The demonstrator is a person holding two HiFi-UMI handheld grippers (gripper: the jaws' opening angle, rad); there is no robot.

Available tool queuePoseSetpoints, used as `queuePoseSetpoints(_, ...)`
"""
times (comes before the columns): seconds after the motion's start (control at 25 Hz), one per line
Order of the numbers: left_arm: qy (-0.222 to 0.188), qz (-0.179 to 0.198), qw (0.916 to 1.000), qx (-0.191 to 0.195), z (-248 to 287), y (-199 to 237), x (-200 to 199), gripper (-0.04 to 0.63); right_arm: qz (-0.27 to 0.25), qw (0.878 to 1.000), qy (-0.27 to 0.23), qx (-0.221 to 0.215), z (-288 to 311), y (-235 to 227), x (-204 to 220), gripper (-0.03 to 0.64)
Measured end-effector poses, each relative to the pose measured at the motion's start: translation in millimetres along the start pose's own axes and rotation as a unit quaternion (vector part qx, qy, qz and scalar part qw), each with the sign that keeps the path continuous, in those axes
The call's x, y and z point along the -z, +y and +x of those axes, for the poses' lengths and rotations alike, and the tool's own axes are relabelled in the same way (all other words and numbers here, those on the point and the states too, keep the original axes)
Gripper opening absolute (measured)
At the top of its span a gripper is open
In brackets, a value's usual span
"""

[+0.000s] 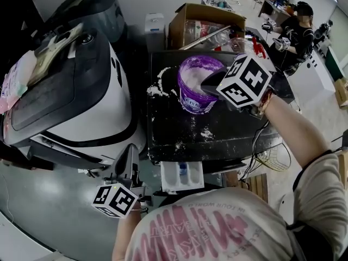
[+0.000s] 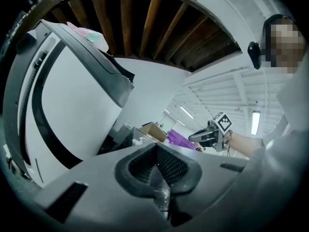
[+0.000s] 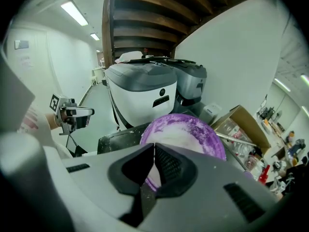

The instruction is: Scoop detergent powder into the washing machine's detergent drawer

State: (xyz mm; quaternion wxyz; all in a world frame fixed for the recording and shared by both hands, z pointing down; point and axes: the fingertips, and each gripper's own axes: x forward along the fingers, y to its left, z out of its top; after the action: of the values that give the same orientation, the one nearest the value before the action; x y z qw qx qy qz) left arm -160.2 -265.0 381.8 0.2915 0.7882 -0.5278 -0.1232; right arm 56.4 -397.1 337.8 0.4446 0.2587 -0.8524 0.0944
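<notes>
purple tub: open, upright on dark top, white powder inside | detergent drawer: white, pulled out

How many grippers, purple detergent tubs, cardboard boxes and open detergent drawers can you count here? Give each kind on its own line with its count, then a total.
Grippers: 2 (left gripper, right gripper)
Purple detergent tub: 1
Cardboard box: 1
Open detergent drawer: 1
Total: 5
</notes>
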Motion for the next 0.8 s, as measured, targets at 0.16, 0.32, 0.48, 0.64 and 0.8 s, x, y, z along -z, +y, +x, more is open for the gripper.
queuePoseSetpoints(0.16, -0.009, -0.001, 0.9999, -0.013, -7, -3, 3, 0.002, 0.011, 1.0, -0.006, -0.022, -1, 5, -2, 0.006)
queuePoseSetpoints(0.32, -0.02, -0.006, 0.9994, -0.029, -18, -11, 11, 0.002, 0.032, 0.998, -0.024, -0.042, -7, 7, -3, 0.006)
queuePoseSetpoints(0.48, -0.03, -0.011, 0.9985, -0.045, -28, -23, 16, 0.002, 0.06, 0.995, -0.05, -0.066, -15, 7, -5, 0.006)
queuePoseSetpoints(0.64, -0.042, -0.009, 0.9974, -0.057, -38, -34, 18, 0.002, 0.09, 0.99, -0.076, -0.078, -23, 7, -5, 0.006)
queuePoseSetpoints(0.8, -0.057, -0.003, 0.9959, -0.07, -49, -39, 17, 0.002, 0.16, 0.976, -0.123, -0.085, -30, 6, -7, 0.006)
